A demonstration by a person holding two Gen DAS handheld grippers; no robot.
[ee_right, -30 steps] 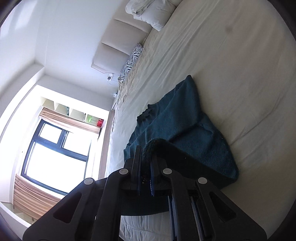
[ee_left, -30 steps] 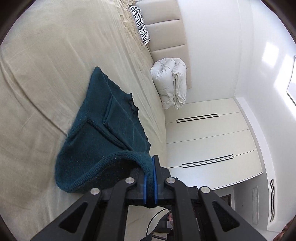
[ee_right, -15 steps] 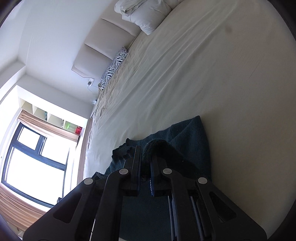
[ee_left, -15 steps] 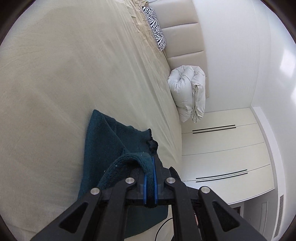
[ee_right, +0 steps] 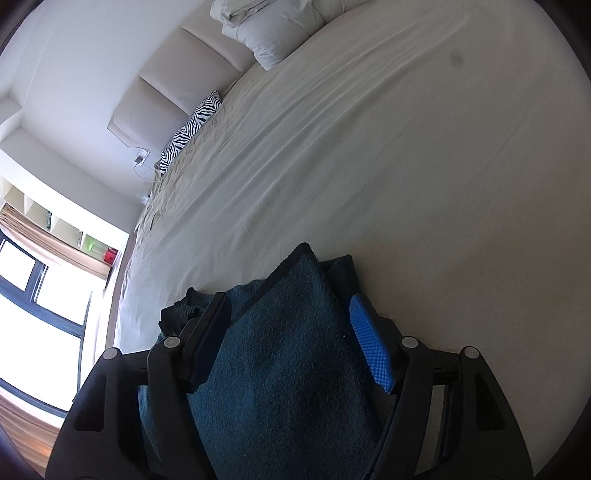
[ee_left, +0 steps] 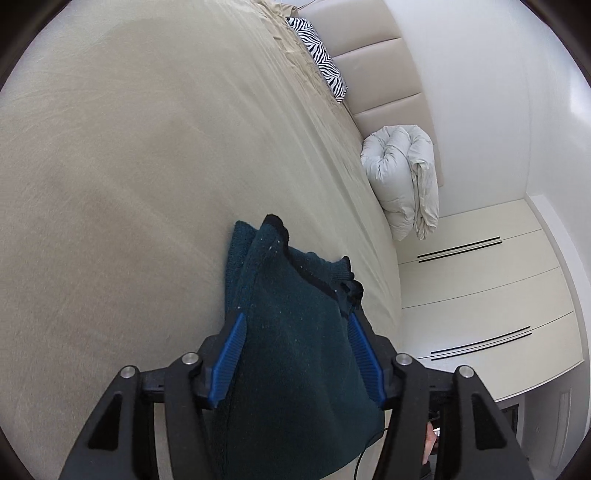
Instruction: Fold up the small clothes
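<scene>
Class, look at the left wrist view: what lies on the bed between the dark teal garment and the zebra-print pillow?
Nothing: in the left wrist view only bare beige sheet stretches between the teal garment and the zebra-print pillow.

Soft daylight, blown-out window (ee_right: pixel 33 295) glare at left — heavy fisheye bending, dark vignetted corners.

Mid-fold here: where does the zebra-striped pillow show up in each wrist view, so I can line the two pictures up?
Left wrist view: zebra-striped pillow at top centre-right, against the padded headboard.
Right wrist view: same pillow in the upper left, below the headboard.
Shared landmark: the folded white duvet, mid-right in the left wrist view, top centre in the right wrist view.
</scene>
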